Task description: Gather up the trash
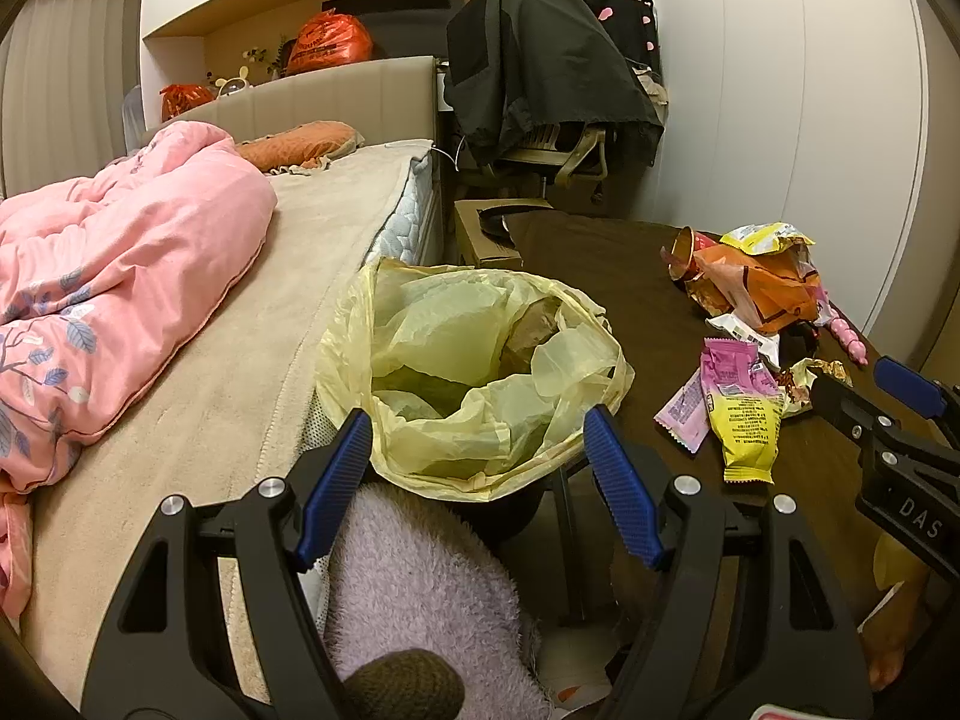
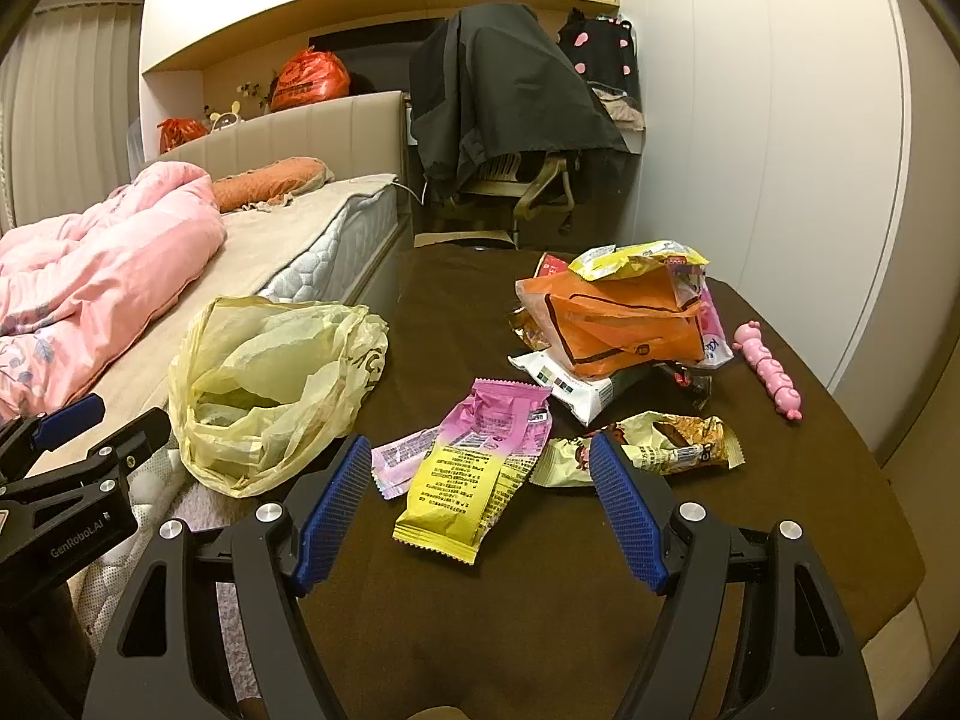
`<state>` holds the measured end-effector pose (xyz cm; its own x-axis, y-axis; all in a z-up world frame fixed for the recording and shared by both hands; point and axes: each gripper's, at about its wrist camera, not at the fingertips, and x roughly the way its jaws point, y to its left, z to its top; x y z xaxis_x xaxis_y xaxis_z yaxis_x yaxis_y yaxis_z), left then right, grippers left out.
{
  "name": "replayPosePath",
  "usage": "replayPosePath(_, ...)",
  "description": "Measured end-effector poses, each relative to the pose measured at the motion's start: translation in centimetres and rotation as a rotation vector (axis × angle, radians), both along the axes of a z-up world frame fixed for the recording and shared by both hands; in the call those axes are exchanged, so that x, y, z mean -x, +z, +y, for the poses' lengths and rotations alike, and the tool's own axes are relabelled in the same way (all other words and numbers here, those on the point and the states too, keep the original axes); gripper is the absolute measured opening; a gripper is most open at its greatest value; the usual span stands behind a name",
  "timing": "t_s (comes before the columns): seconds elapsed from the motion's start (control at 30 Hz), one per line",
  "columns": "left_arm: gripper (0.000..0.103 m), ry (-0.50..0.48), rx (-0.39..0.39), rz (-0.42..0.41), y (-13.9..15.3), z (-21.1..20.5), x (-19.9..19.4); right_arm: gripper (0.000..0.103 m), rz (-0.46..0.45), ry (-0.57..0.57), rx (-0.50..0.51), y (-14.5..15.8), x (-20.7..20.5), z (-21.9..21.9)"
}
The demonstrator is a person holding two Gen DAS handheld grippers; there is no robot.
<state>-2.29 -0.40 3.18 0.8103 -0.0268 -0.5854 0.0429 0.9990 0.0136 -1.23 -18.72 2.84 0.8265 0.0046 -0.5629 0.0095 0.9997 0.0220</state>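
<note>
Both tools, left (image 1: 477, 480) and right (image 2: 480, 504), are hanging spread and empty; wrappers (image 2: 474, 468) are lying uncollected on the surface (image 2: 540, 618), bag (image 2: 270, 384) waiting at ten o'clock.

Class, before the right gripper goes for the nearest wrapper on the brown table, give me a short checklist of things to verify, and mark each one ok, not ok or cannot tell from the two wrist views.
1. Right gripper is open and empty: ok.
2. Pink and yellow wrapper lies flat on the table, just ahead, between the fingers' line: ok.
3. Nothing rests on top of that wrapper: ok, though a smaller pink wrapper is tucked under its left edge.
4. Yellow bin bag mouth is open to receive trash: ok.
5. Left gripper is open, empty and clear of the wrapper: ok.
6. Bag has room left: cannot tell; its bottom is hidden by folds.
</note>
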Motion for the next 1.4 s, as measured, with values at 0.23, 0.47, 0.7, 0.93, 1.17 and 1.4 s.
replayPosePath(0.23,0.069,-0.001,-0.001,-0.001,0.0,0.0,0.0,0.071,0.002,-0.002,-0.001,0.0,0.0,0.0)
replayPosePath(0.47,0.069,0.002,0.000,0.007,-0.1,-0.3,-0.2,0.071,0.001,-0.003,-0.005,0.0,-0.2,-0.5)
replayPosePath(0.7,0.069,-0.053,-0.014,0.013,-0.8,-2.7,-2.0,0.071,-0.034,-0.037,-0.030,0.0,-1.7,-3.7)
replayPosePath(0.93,0.069,-0.197,0.063,0.037,-1.2,-7.3,-5.7,0.071,-0.072,-0.077,0.015,0.1,-4.4,-9.1)
replayPosePath(1.17,0.072,-0.326,0.081,0.090,-2.1,-13.7,-8.7,0.071,-0.028,-0.128,0.025,-1.6,-6.1,-15.3)
replayPosePath(1.4,0.070,-0.356,0.051,0.114,-3.6,-14.7,-9.3,0.071,-0.008,-0.079,-0.005,-3.1,-5.8,-18.2)
